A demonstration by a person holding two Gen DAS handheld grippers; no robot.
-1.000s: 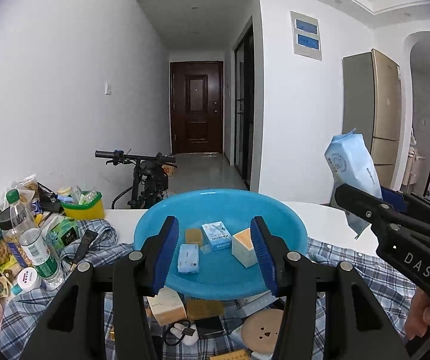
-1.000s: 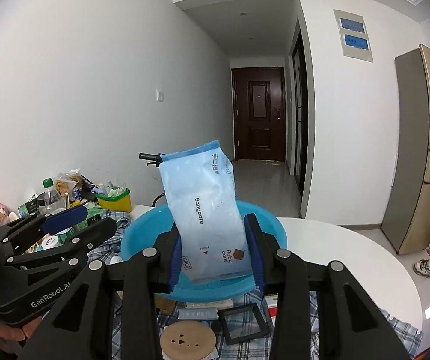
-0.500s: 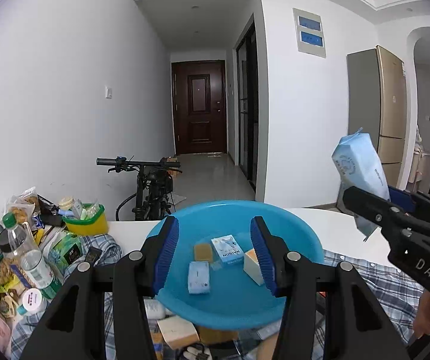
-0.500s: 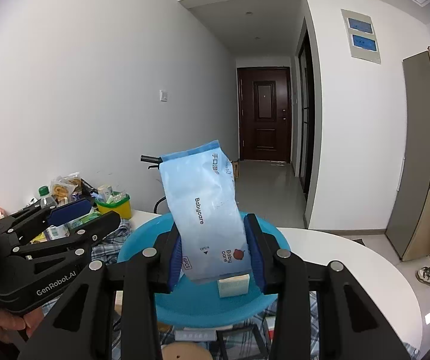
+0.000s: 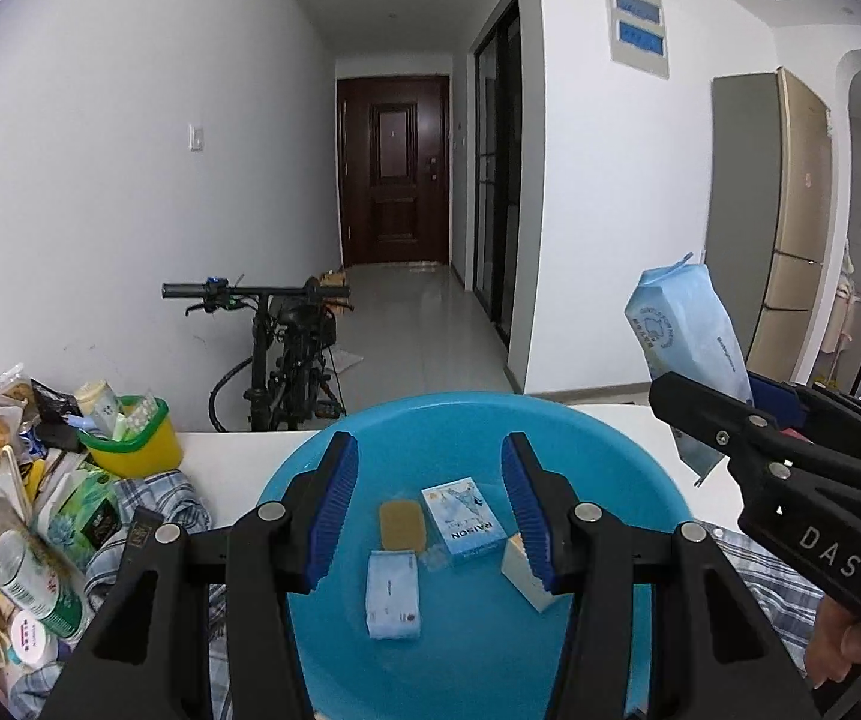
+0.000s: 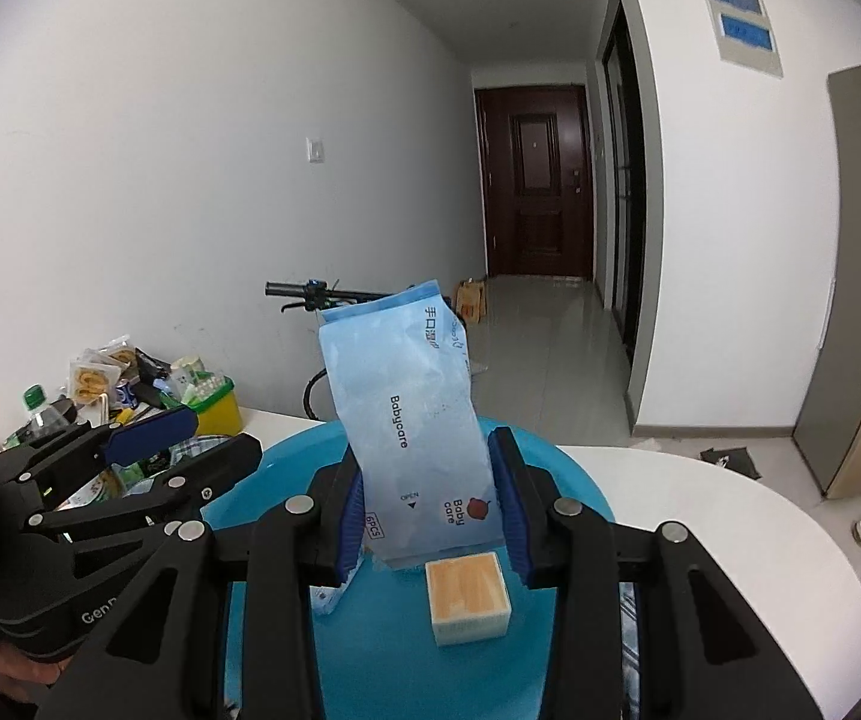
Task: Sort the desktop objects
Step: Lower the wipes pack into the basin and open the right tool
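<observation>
1. Two grippers hang over the blue basin (image 5: 610, 456).
2. Right gripper (image 6: 430, 504) clamps a light-blue wipes pack (image 6: 412, 414), upright, tilted slightly toward 11 o'clock.
3. Left gripper (image 5: 430, 510) has its jaws partly apart, nothing between them.
4. Inside the basin: a small tissue pack (image 5: 393, 594) at 6 o'clock, a blue box (image 5: 461, 516) at centre, a cream block (image 6: 467, 591) at 3 o'clock.
5. Yellow tub (image 5: 130, 444) sits at the basin's 10 o'clock among clutter.

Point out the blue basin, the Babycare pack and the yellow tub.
Basin (image 5: 628, 450): left wrist view, bare far rim.
Babycare pack (image 6: 412, 414): right wrist view, middle of its printed front.
Yellow tub (image 5: 139, 456): left wrist view, front wall.
</observation>
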